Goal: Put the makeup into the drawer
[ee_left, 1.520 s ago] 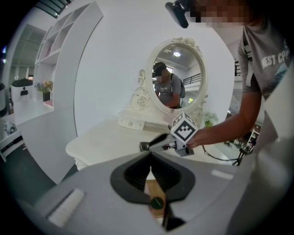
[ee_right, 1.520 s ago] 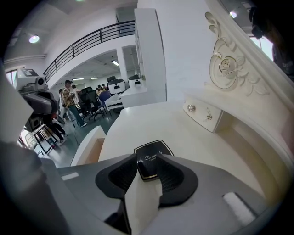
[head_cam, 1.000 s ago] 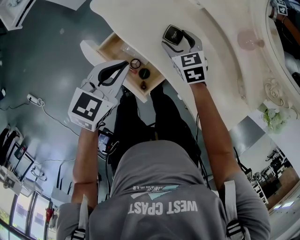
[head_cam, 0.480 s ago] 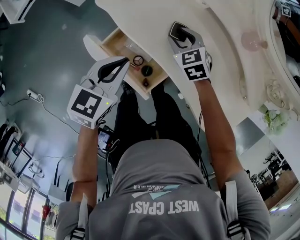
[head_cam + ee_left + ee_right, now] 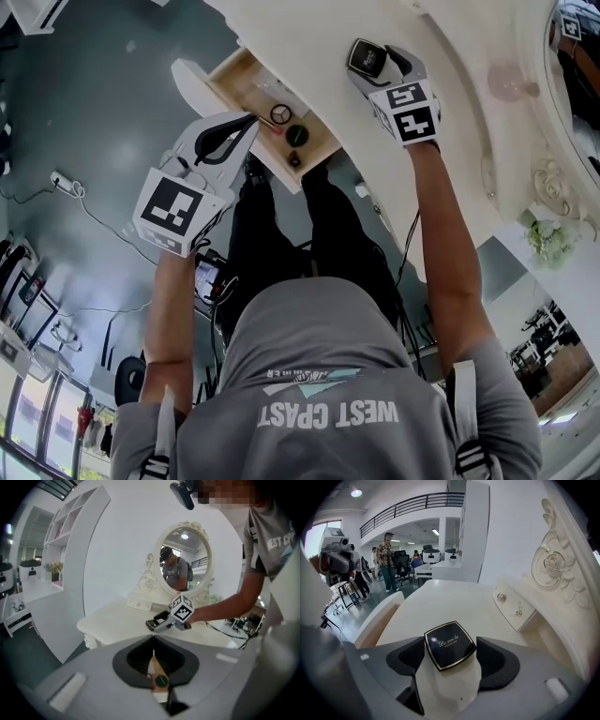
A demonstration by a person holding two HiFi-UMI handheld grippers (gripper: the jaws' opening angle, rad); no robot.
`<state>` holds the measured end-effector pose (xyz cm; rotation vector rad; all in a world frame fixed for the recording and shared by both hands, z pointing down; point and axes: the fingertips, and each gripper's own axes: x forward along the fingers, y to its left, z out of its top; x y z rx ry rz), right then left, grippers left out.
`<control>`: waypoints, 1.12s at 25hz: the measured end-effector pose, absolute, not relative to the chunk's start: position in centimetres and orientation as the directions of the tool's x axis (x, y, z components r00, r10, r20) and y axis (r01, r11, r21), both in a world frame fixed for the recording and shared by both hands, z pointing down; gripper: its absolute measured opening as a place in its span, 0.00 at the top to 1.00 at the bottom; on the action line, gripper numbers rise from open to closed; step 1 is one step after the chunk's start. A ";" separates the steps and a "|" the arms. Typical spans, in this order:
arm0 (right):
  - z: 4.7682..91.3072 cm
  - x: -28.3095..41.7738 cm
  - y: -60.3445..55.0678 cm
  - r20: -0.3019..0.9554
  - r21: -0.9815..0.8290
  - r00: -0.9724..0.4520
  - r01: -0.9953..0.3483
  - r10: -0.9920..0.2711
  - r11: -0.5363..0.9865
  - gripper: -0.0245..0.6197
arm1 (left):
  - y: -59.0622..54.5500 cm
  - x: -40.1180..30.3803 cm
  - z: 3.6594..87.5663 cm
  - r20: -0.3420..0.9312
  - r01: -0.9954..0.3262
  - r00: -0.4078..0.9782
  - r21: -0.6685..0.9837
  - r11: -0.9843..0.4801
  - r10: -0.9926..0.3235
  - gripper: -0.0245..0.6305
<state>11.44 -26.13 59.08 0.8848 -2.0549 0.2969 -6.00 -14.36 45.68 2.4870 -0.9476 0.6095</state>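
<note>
A square black makeup compact with a gold rim lies on the white dressing table. My right gripper straddles it. Its jaws have just been opening, so the compact sits between them with the pads not pressing. The head view shows the same compact inside the right gripper. To its left, the wooden drawer stands pulled out with several small items inside. My left gripper hovers by the drawer's near side, shut and empty, tips together.
In the drawer lie a ring-shaped piece, a dark round pot and a small brown item. An oval mirror and a small knobbed drawer box stand at the table's back. People stand in the far room.
The right gripper has slid forward over the compact, which lay just ahead of its tips and now sits between the jaws. The left gripper has stayed by the drawer.
</note>
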 end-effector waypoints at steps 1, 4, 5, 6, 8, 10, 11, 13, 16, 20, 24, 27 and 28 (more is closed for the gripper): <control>59.1 11.5 -26.2 0.787 0.104 -0.384 -0.690 -0.484 0.717 0.42 | -14.3 -6.2 45.7 0.530 -0.700 0.670 0.215 -0.681 -0.520 0.96; 59.0 11.5 -26.1 0.785 0.093 -0.388 -0.697 -0.482 0.711 0.43 | -13.8 -6.5 45.7 0.527 -0.705 0.667 0.215 -0.676 -0.528 0.96; 58.8 11.3 -25.9 0.785 0.088 -0.390 -0.699 -0.481 0.710 0.44 | -13.6 -6.7 45.6 0.525 -0.706 0.666 0.214 -0.675 -0.530 0.96; 58.7 11.2 -25.8 0.785 0.085 -0.392 -0.699 -0.480 0.710 0.44 | -13.4 -6.8 45.5 0.524 -0.709 0.663 0.212 -0.672 -0.534 0.96; 58.4 10.7 -25.4 0.784 0.085 -0.395 -0.696 -0.479 0.713 0.44 | -13.2 -7.2 45.3 0.523 -0.716 0.658 0.211 -0.666 -0.542 0.96; 58.2 10.2 -25.2 0.781 0.084 -0.400 -0.693 -0.479 0.716 0.44 | -12.9 -7.6 45.2 0.522 -0.723 0.652 0.209 -0.658 -0.550 0.96; 58.0 9.9 -25.2 0.780 0.084 -0.402 -0.692 -0.480 0.717 0.44 | -12.8 -7.8 45.1 0.521 -0.726 0.649 0.208 -0.655 -0.555 0.96; 57.7 9.3 -25.1 0.777 0.086 -0.406 -0.688 -0.481 0.720 0.44 | -12.5 -8.2 45.0 0.518 -0.730 0.646 0.206 -0.651 -0.561 0.96; 57.3 8.3 -24.9 0.774 0.087 -0.414 -0.679 -0.479 0.729 0.44 | -12.1 -8.9 45.1 0.515 -0.736 0.640 0.202 -0.646 -0.569 0.96; 56.7 7.2 -25.0 0.772 0.089 -0.420 -0.673 -0.478 0.734 0.44 | -12.0 -9.8 44.8 0.512 -0.745 0.633 0.200 -0.636 -0.581 0.96; 56.0 5.6 -25.4 0.768 0.087 -0.434 -0.659 -0.471 0.747 0.45 | -12.2 -11.0 44.5 0.507 -0.759 0.621 0.198 -0.620 -0.598 0.96; 55.6 4.0 -25.7 0.763 0.084 -0.447 -0.648 -0.467 0.757 0.45 | -12.5 -12.1 44.4 0.503 -0.770 0.611 0.197 -0.608 -0.611 0.96; 55.4 3.4 -25.8 0.760 0.082 -0.453 -0.644 -0.465 0.761 0.45 | -12.6 -12.5 44.3 0.503 -0.773 0.607 0.196 -0.603 -0.615 0.96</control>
